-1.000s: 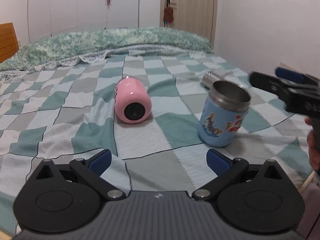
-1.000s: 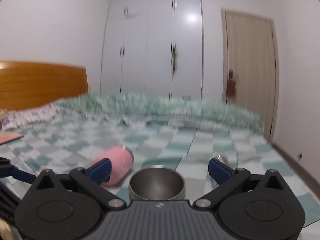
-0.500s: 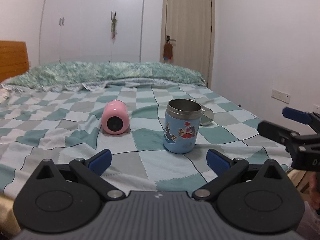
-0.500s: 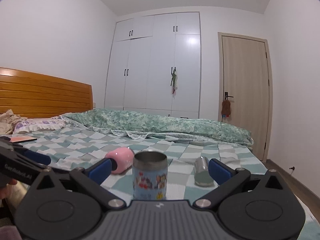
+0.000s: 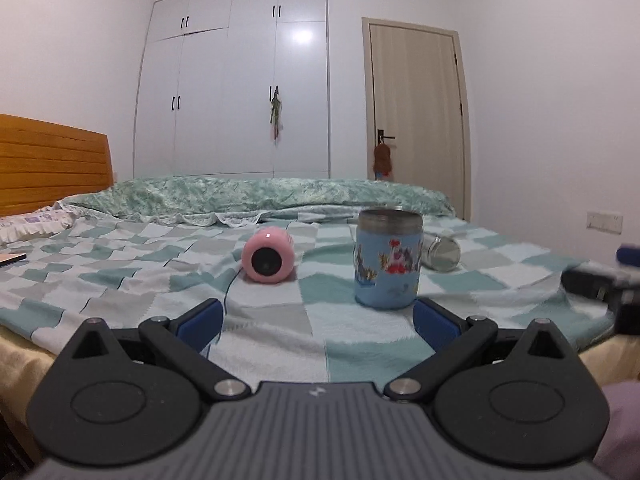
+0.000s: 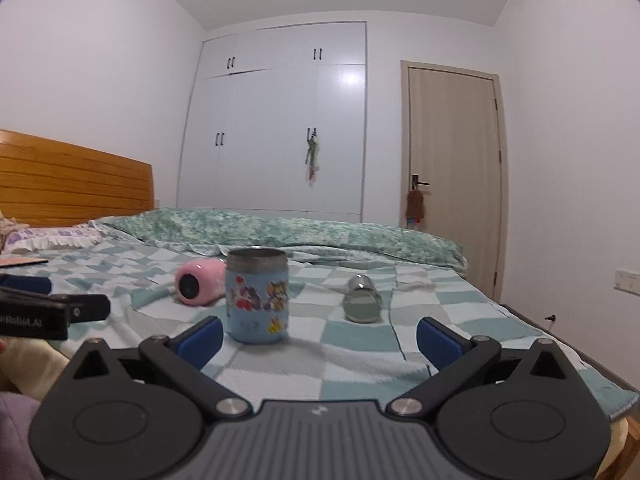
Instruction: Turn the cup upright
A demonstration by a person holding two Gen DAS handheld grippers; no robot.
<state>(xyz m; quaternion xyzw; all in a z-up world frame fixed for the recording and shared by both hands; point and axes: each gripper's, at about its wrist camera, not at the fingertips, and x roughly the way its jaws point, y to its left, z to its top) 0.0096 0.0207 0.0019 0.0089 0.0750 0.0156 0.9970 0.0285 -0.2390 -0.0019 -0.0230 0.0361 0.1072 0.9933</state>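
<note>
Left gripper (image 5: 316, 322) and right gripper (image 6: 318, 340): fingers apart, empty, short of the blue cup (image 5: 388, 258). Cup upright on bed (image 5: 120, 280); pink cup (image 5: 267, 255) lying left of it, steel cup (image 6: 362, 298) lying right-behind.

Blue cartoon cup (image 5: 388, 258) upright on bedspread (image 5: 280, 320).

Blue cup (image 6: 257, 298) has a brushed metal rim; checked bedspread (image 6: 360, 356) is soft woven cloth.
</note>
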